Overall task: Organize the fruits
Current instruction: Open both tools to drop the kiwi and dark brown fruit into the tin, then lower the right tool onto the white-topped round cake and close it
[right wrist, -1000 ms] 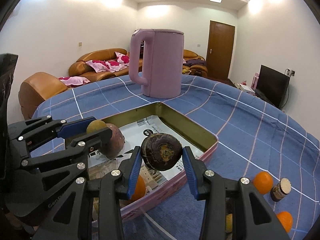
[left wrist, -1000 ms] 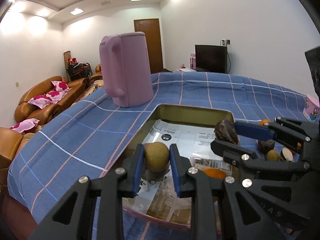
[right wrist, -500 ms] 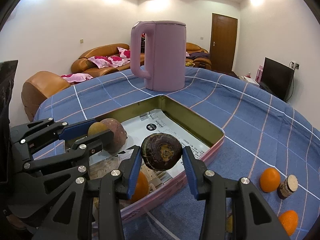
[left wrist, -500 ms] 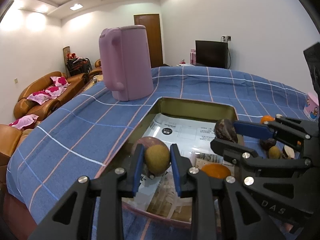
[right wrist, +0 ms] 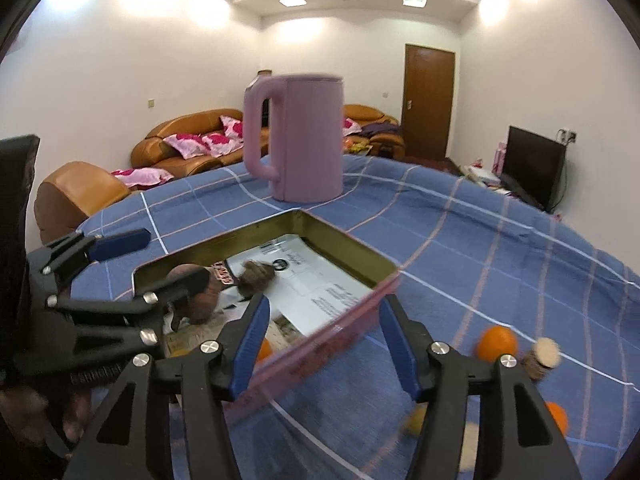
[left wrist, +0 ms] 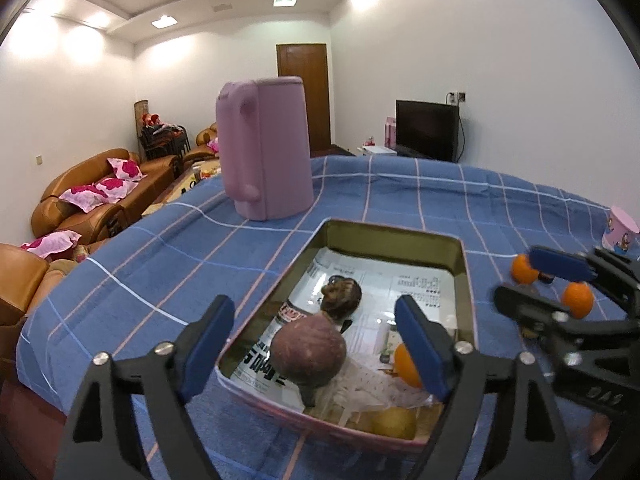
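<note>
A metal tray point(left wrist: 392, 240) lined with newspaper lies on the blue checked cloth. In it are a round purple fruit point(left wrist: 308, 352), a dark wrinkled fruit point(left wrist: 340, 294), an orange point(left wrist: 402, 362) and a yellow-green fruit point(left wrist: 394, 422) at the near end. My left gripper point(left wrist: 316, 340) hangs over the near end, jaws opening wide, its pads touching nothing. My right gripper point(right wrist: 326, 336) is over the tray's pink rim point(right wrist: 340, 320), jaws opening and empty. The dark fruit point(right wrist: 256, 276) lies on the paper beyond it. From the right wrist, the left gripper point(right wrist: 156, 264) shows at the left.
A tall pink kettle point(left wrist: 266, 148) stands behind the tray. Right of the tray, loose oranges point(right wrist: 498, 344) and a small brown item with a pale top point(right wrist: 540, 354) lie on the cloth. A pink cup point(left wrist: 620, 232) is at the far right edge.
Both grippers have opened. The left one let go of the yellow-green fruit, now at the tray's near end. The right one dropped the dark fruit into the tray and shifted right.
</note>
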Motion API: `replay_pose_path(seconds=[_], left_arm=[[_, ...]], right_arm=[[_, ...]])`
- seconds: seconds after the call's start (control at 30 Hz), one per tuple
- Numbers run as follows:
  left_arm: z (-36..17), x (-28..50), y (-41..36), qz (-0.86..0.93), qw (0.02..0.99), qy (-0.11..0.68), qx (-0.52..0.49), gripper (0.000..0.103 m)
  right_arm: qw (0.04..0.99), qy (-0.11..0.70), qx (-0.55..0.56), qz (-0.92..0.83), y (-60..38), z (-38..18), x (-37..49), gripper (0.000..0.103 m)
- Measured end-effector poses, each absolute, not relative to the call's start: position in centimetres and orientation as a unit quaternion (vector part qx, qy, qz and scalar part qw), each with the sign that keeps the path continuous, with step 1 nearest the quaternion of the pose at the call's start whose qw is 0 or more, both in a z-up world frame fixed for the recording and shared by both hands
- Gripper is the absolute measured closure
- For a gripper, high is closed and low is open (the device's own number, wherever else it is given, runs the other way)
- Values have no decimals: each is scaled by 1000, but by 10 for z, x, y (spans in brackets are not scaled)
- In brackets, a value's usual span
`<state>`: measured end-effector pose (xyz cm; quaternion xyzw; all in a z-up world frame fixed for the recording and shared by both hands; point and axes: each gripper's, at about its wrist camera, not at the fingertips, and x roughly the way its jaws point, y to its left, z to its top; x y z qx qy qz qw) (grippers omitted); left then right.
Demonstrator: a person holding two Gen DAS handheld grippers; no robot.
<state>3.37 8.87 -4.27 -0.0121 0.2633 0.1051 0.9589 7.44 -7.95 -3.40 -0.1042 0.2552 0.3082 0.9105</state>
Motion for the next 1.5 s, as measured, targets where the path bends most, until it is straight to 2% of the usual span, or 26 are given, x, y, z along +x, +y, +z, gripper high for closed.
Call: replay_pose_path(seconds=[0.07,0.23,0.4,1.07,1.1,1.17,1.2,1.3,1.37,1.5], left_arm=[[-41,32,87,103,960,259,-17,10],[-39,32,75,94,961,258,-17,10],[-38,33,60,85,962,261,-10,10],[-32,33,20,56,964,260,27,10],[-31,33,18,55,963,261,29,10],[-31,34,16,54,964,260,31,10],[-30,34,15,53,964,259,32,10],[-28,35,11,48,964,258,34,10],[-27,35,7,44,965,258,36,10],[-25,38,-3,33,965,255,45,10]], right_arm=[[919,252,-100,287,-100,-31,69,42],[933,268,-82,227,-158,-35,62,37],[932,295,-77,194,-187,-48,59,37],[892,360,-116,246,-155,-68,91,37],[890,363,-117,249,-154,-69,91,38],[886,372,-118,249,-153,-71,94,49],[885,376,-117,251,-152,-72,95,52],[878,389,-109,256,-153,-76,100,53],[872,396,-104,267,-153,-77,100,65],[889,368,-96,256,-159,-68,90,68]])
